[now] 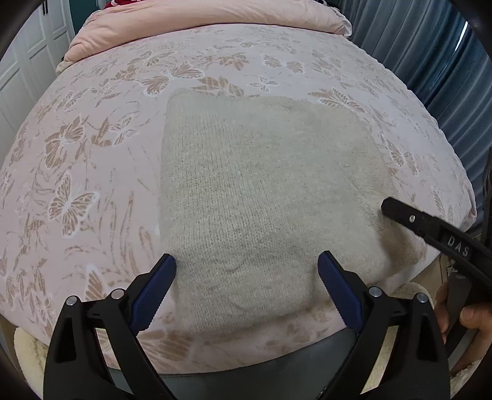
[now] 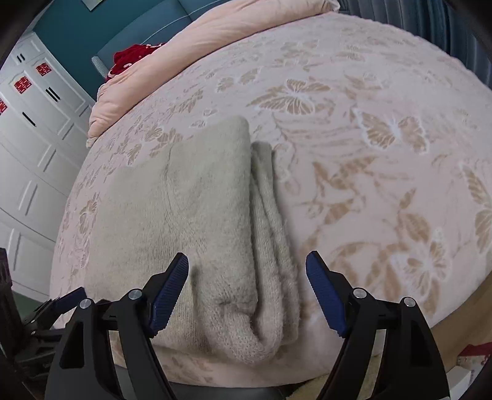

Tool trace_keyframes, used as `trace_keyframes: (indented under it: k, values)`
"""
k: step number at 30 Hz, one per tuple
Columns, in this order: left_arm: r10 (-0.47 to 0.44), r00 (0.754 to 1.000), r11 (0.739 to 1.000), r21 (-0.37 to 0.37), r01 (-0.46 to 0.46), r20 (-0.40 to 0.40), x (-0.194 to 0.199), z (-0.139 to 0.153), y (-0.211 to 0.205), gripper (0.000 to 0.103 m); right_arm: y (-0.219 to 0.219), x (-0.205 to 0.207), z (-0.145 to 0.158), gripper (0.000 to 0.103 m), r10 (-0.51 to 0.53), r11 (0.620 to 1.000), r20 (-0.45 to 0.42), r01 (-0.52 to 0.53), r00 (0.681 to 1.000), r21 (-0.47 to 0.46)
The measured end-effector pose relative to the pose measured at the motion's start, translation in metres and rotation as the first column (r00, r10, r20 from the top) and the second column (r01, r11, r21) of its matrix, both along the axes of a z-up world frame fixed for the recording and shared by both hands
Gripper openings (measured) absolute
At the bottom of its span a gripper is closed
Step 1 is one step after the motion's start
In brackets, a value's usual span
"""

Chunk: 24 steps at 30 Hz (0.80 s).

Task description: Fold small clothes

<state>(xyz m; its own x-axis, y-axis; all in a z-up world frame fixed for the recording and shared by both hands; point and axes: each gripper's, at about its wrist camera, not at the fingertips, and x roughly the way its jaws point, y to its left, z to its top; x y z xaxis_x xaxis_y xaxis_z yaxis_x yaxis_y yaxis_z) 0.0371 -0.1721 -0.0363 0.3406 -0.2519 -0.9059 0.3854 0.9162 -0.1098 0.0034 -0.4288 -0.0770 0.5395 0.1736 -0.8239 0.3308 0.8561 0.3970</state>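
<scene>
A beige knitted garment (image 1: 261, 190) lies folded into a rough rectangle on the pink butterfly bedspread (image 1: 92, 172), near the bed's front edge. In the right wrist view the garment (image 2: 190, 227) shows stacked folded layers along its right side. My left gripper (image 1: 246, 270) is open and empty, its blue pads over the garment's near left part. My right gripper (image 2: 247, 270) is open and empty, straddling the folded right edge. The right gripper also shows from the side in the left wrist view (image 1: 399, 212), at the garment's right edge.
A pink duvet (image 1: 215, 15) is bunched at the far end of the bed. Blue curtains (image 1: 446, 77) hang on the right. White cupboards (image 2: 33, 147) stand on the left. A red item (image 2: 129, 58) lies near the headboard.
</scene>
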Motion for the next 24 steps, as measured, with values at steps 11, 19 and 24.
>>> trace_keyframes:
  k: [11, 19, 24]
  values:
    - [0.060, 0.985, 0.996, -0.049, -0.069, -0.163, 0.059, -0.044, 0.008, 0.098, 0.003, 0.028, -0.044, 0.087, -0.018, 0.983, -0.026, 0.023, 0.999, 0.185]
    - [0.050, 0.959, 0.983, -0.158, -0.097, -0.278, 0.065, -0.056, 0.012, 0.092, -0.007, 0.038, -0.050, 0.056, -0.060, 0.953, -0.004, 0.059, 0.998, 0.297]
    - [-0.023, 0.978, 0.987, -0.161, -0.011, -0.207, 0.046, -0.019, 0.009, 0.053, -0.005, 0.024, -0.021, 0.036, -0.060, 0.939, 0.048, 0.040, 0.997, 0.341]
